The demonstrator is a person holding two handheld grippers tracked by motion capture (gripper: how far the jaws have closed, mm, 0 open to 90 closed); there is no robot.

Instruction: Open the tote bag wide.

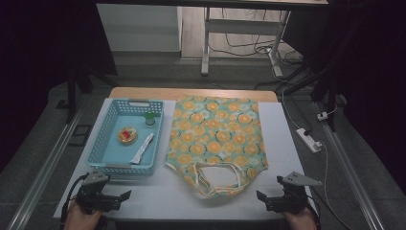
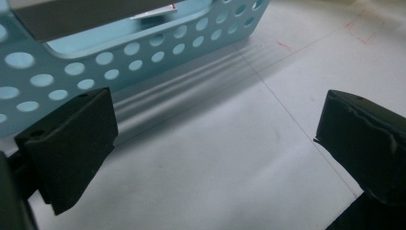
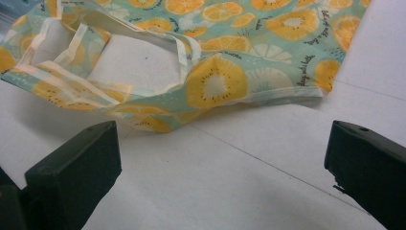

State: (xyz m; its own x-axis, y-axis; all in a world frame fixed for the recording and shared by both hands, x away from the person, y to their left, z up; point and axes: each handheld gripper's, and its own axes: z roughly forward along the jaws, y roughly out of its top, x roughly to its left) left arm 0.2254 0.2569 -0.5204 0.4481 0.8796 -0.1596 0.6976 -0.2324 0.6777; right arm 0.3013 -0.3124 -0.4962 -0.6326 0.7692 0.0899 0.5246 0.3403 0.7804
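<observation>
A teal cloth tote bag [image 1: 215, 136] printed with orange slices lies flat mid-table, its handles [image 1: 218, 179] toward the near edge. To its left stands a light blue perforated basket [image 1: 107, 139] holding a small green-capped bottle [image 1: 150, 118], a round yellow container with red content [image 1: 127, 135] and a white sachet [image 1: 142, 147]. My left gripper [image 1: 125, 197] rests open on the white mat just in front of the basket [image 2: 143, 52]. My right gripper [image 1: 261, 197] rests open near the bag's lower right corner [image 3: 268, 91]. Nothing lies between either pair of jaws.
A white mat [image 1: 163, 196] covers the wooden table. Beyond the table's far edge are a white desk frame [image 1: 206, 43] and cables on the floor. A power strip [image 1: 309, 139] lies on the floor to the right.
</observation>
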